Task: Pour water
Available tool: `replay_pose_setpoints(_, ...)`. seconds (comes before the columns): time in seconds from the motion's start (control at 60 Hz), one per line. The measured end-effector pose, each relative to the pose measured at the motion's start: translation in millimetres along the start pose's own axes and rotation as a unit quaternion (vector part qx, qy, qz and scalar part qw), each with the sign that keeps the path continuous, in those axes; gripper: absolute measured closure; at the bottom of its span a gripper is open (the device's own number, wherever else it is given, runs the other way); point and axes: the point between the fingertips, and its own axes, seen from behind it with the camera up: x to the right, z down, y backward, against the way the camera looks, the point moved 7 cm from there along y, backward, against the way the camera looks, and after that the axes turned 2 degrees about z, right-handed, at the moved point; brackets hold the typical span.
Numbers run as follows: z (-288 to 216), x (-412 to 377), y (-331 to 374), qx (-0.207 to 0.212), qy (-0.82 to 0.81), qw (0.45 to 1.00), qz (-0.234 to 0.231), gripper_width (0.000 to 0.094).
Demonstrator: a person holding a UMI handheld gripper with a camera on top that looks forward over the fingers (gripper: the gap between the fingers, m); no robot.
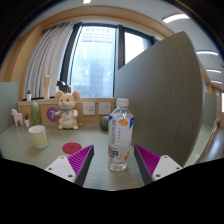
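gripper view shows the gripper (113, 160) with its two fingers spread wide, the pink pads (80, 157) facing inward. a clear plastic water bottle (120, 135) stands between them on the grey-green table (30, 158), nearer the right finger, with a visible gap on the left side; whether the right pad touches it cannot be told. the bottle is upright, its long axis vertical, white cap (121, 102) pointing up, a label with orange and blue around its middle. how much liquid it holds cannot be made out. well to the left stands a pale cup (38, 136), opening upward, contents hidden. a round pink coaster (72, 148) lies flat between cup and bottle. behind it sits a plush mouse toy (67, 110). a grey partition panel (160, 95) rises beyond the bottle.
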Motion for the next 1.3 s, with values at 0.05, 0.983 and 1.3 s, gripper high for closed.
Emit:
replay_pose_setpoints(0.05,-3.4,4.4,-12.2,0.005,0.001,1.0,-0.002,0.0113)
replay_pose_setpoints(0.983,-54.3,-46.8,-93.2,0.057,0.253,0.966,0.018,0.0594)
replay_pose_setpoints(1.3,-90.0,-178.0,-108.4,0.154,0.607,0.78,0.01,0.0596)
